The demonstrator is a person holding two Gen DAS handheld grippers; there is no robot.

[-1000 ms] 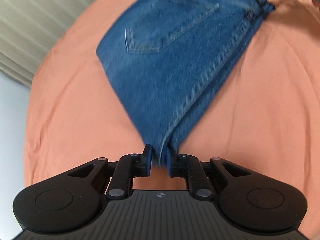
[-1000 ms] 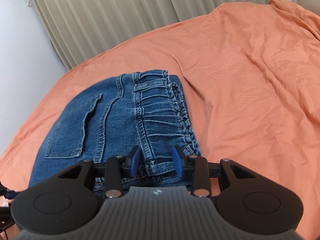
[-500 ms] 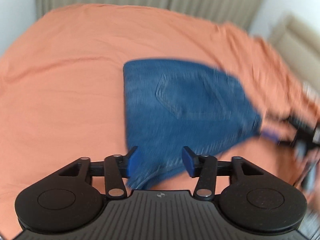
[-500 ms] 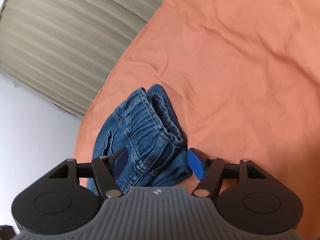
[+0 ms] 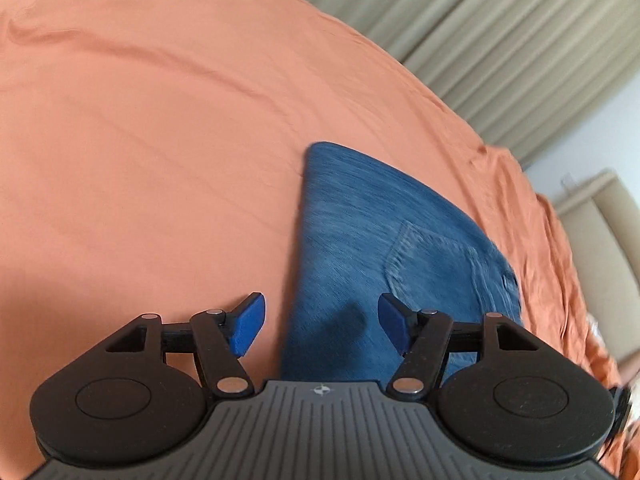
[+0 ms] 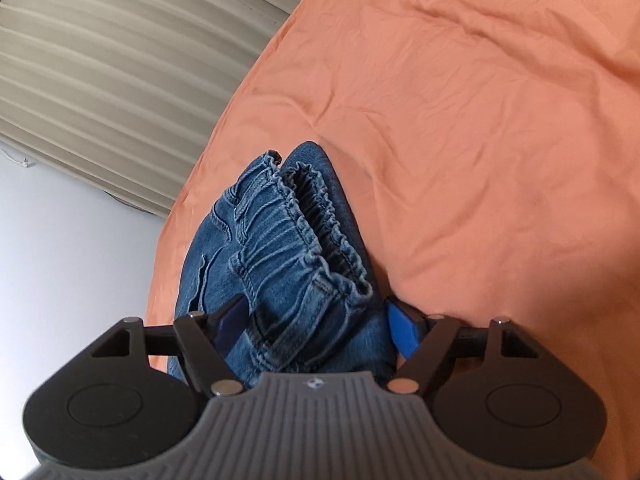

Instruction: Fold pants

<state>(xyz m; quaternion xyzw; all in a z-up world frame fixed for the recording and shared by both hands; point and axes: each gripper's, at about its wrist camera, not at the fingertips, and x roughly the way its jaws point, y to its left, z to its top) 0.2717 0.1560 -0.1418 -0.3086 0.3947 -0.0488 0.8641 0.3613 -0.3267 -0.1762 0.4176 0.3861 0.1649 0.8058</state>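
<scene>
The blue denim pants [image 5: 384,248] lie folded in a compact stack on the orange bedsheet [image 5: 140,140], back pocket facing up. My left gripper [image 5: 320,322] is open and empty, above the stack's folded edge. In the right wrist view the pants [image 6: 276,264] show their gathered elastic waistband, layers stacked. My right gripper [image 6: 316,328] is open, its blue fingers [image 6: 402,330] standing wide on either side of the waistband corner, not clamping it.
The orange sheet [image 6: 480,100] covers the whole bed, wrinkled to the right. Beige curtains [image 6: 120,60] and a pale wall [image 6: 60,240] stand beyond the bed's edge. A beige headboard [image 5: 600,232] is at the right of the left wrist view.
My left gripper let go of the pants' folded edge, opened wide and swung round above the stack. My right gripper opened wider and rose over the waistband. The pants now lie flat.
</scene>
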